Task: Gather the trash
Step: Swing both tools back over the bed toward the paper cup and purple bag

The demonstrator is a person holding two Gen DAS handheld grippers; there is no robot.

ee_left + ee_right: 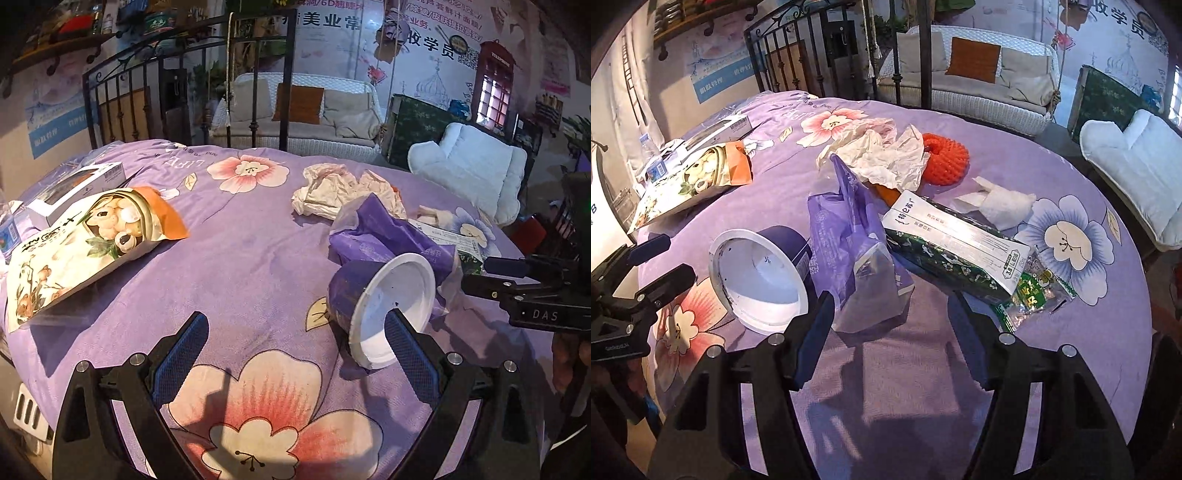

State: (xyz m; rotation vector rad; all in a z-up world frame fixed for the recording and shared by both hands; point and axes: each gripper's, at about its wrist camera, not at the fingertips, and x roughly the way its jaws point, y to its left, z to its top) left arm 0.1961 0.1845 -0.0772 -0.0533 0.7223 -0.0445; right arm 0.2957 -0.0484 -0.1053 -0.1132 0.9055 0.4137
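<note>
Trash lies on a purple floral cloth (240,258). A tipped blue-and-white paper cup (384,302) (761,273) lies on its side. My left gripper (295,343) is open, its right finger in front of the cup's white rim. A purple plastic bag (849,236) (388,236) lies behind the cup. My right gripper (890,325) is open, just in front of the bag's silvery lower end. Crumpled white paper (882,155) (332,188), an orange foam net (945,158), a green milk carton (960,247), a green candy wrapper (1034,295) and a tissue (1001,203) lie further back.
A printed snack bag (81,251) (690,184) and a white box (74,192) lie at the left, with a water bottle (650,158) beside them. A black iron rail (184,92) and a white sofa (303,110) stand behind. A white cushioned chair (1137,166) is at the right.
</note>
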